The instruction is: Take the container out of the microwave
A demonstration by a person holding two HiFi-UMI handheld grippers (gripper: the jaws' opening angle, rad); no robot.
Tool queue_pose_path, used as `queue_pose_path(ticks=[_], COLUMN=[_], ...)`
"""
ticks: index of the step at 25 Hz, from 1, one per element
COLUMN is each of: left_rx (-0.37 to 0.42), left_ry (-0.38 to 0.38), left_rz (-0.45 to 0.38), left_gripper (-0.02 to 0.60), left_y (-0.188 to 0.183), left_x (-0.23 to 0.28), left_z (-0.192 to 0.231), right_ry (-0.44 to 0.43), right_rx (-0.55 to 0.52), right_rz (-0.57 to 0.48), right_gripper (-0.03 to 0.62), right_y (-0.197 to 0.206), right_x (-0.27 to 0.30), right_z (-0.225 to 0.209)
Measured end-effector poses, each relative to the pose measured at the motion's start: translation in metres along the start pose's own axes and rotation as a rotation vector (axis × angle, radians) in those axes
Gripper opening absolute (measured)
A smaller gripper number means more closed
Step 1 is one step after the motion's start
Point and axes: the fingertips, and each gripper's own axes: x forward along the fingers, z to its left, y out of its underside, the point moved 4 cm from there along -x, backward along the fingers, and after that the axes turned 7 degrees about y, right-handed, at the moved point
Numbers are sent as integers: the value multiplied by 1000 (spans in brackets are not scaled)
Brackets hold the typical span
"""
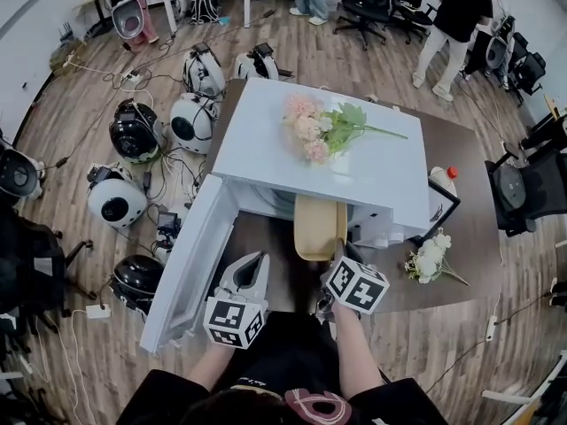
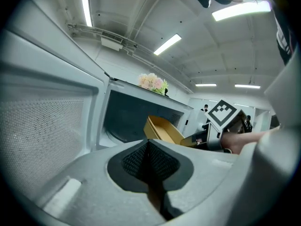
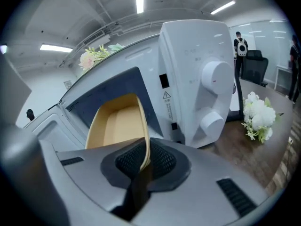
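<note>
Now, in the head view, the container (image 1: 319, 227) is sticking half out of the microwave (image 1: 266, 140), its long axis pointing toward me, with my right gripper (image 1: 337, 253) the nearer one. In the left gripper view, my left gripper (image 2: 150, 149) is hovering by the door (image 2: 42, 126), jaws together and empty. In the right gripper view, the right jaws are pinching the container's near rim.

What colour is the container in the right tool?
Tan-yellow container; the right gripper view shows it best.
</note>
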Motion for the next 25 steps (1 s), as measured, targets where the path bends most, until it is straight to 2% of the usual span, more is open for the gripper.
queue_pose_path(ticks=[11, 14, 25], left_rx=[14, 17, 23], left_ry=[46, 51, 71], left_rz=[11, 27, 27], left_gripper=[9, 9, 9], left_y=[8, 13, 12], left_x=[-4, -5, -1], left_z=[-11, -9, -14], right_ry=[8, 5, 16], right_rx=[-23, -2, 12], right_rz=[15, 12, -8], right_gripper=[32, 33, 32], right_y=[31, 38, 38], right_x=[-37, -44, -50], right_z=[-21, -21, -22])
